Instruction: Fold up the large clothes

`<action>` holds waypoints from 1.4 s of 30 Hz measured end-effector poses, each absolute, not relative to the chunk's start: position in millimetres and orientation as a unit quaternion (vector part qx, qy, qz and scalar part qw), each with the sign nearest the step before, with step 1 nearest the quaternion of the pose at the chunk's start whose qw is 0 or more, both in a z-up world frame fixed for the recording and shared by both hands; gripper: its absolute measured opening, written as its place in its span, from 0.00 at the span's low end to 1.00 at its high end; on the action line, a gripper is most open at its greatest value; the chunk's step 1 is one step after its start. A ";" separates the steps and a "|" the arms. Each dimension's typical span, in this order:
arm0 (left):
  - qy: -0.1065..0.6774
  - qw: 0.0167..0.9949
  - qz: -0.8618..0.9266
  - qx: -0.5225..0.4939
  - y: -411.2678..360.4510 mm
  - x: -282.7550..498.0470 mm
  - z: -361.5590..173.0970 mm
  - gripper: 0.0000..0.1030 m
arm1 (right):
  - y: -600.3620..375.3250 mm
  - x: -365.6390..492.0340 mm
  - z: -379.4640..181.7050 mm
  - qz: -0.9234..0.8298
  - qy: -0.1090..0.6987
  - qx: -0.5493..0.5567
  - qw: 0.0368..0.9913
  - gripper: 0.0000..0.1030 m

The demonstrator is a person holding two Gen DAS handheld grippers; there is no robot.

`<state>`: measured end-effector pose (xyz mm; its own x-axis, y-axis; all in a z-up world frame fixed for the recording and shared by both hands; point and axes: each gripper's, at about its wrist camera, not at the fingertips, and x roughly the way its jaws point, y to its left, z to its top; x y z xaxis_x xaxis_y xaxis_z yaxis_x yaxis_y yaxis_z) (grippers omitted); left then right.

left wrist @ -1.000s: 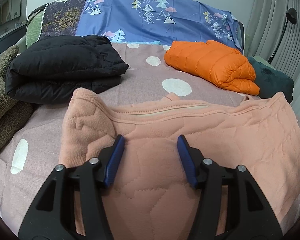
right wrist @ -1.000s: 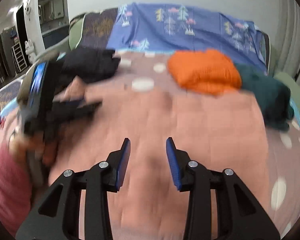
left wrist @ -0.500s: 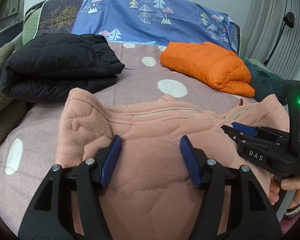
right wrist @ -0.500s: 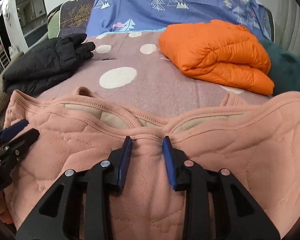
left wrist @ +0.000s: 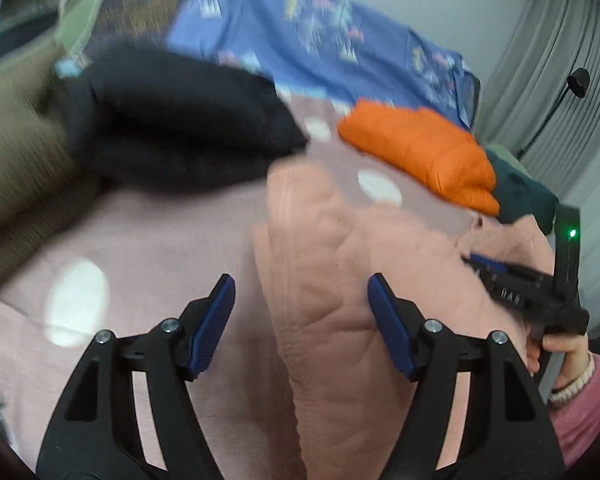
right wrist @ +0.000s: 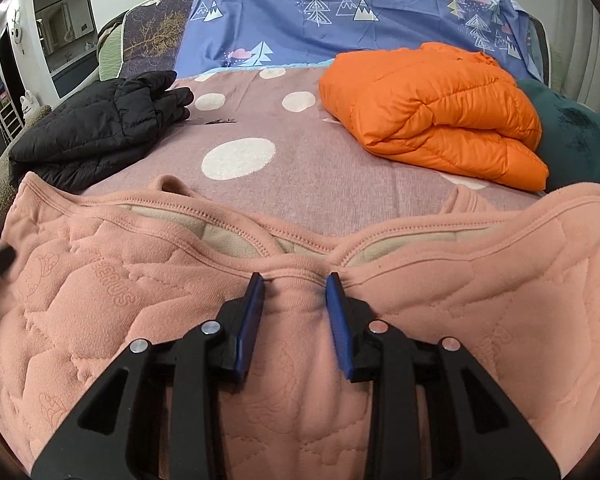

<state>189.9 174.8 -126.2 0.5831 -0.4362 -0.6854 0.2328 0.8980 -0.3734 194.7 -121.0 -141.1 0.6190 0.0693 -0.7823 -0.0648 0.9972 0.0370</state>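
Observation:
A peach quilted garment (right wrist: pixel 148 300) lies flat on the bed, its hem edge facing away. It also shows in the left wrist view (left wrist: pixel 340 280), blurred. My right gripper (right wrist: pixel 296 284) is closed on a pinched fold of the garment's hem at its middle. My left gripper (left wrist: pixel 300 308) is open, its jaws wide apart, hovering over the garment's left edge and holding nothing. The right gripper's body and the hand holding it show in the left wrist view (left wrist: pixel 540 296).
A folded black puffer jacket (right wrist: pixel 96 128) lies at the back left and a folded orange puffer jacket (right wrist: pixel 436 108) at the back right. A dark teal cloth (right wrist: pixel 576 136) sits at the far right. A pink dotted blanket (right wrist: pixel 300 160) covers the bed; a blue sheet (right wrist: pixel 340 8) hangs behind.
My left gripper has swung left towards the garment's left edge, blurring its view. My right gripper has closed further on the hem fold.

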 end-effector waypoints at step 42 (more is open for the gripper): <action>0.402 0.839 -0.282 -0.234 190.9 221.5 -172.0 0.59 | 108.8 -22.6 -162.3 0.202 0.225 -0.438 0.846 0.73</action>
<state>221.5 190.9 -172.0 0.5183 -0.6613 -0.5423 0.2844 0.7313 -0.6200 -22.6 108.8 -162.3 0.8172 0.1436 -0.5582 -0.5388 0.5342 -0.6514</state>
